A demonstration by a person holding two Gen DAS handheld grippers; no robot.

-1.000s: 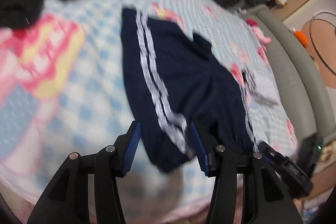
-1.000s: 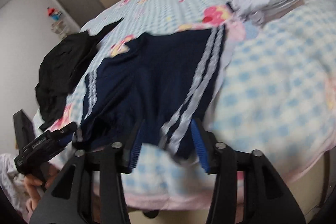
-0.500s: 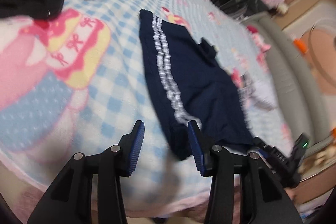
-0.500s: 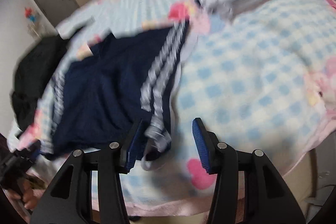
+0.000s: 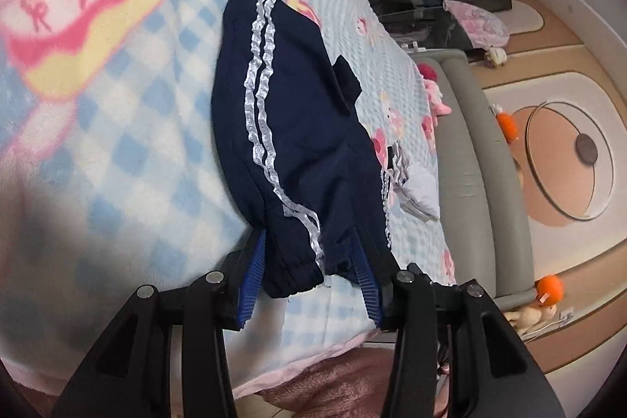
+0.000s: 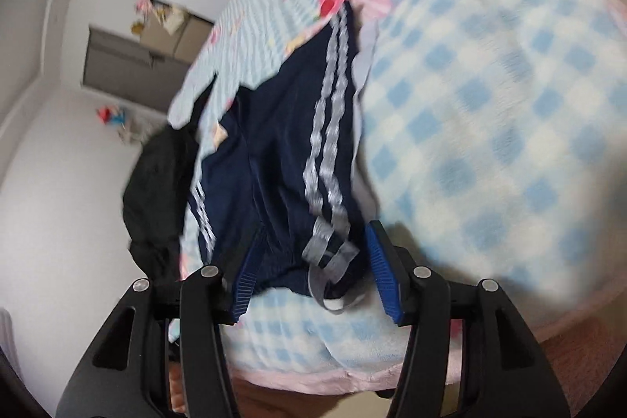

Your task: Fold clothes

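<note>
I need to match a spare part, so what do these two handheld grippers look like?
Both look alike. The left gripper and the right gripper each have two black plastic fingers with cut-out openings, round silver screw heads, and ribbed blue pads on the inner faces. No cables, markings or sleeves are visible.

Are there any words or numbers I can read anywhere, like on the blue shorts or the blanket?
No readable words or numbers in either view.
Navy shorts: only white lace stripes, no label showing.
Checked blanket: only pictures, pink bows and a cake shape, no letters.
Folded pale clothes: nothing printed that can be made out.
Boxes by the far wall: too blurred to read.
</note>
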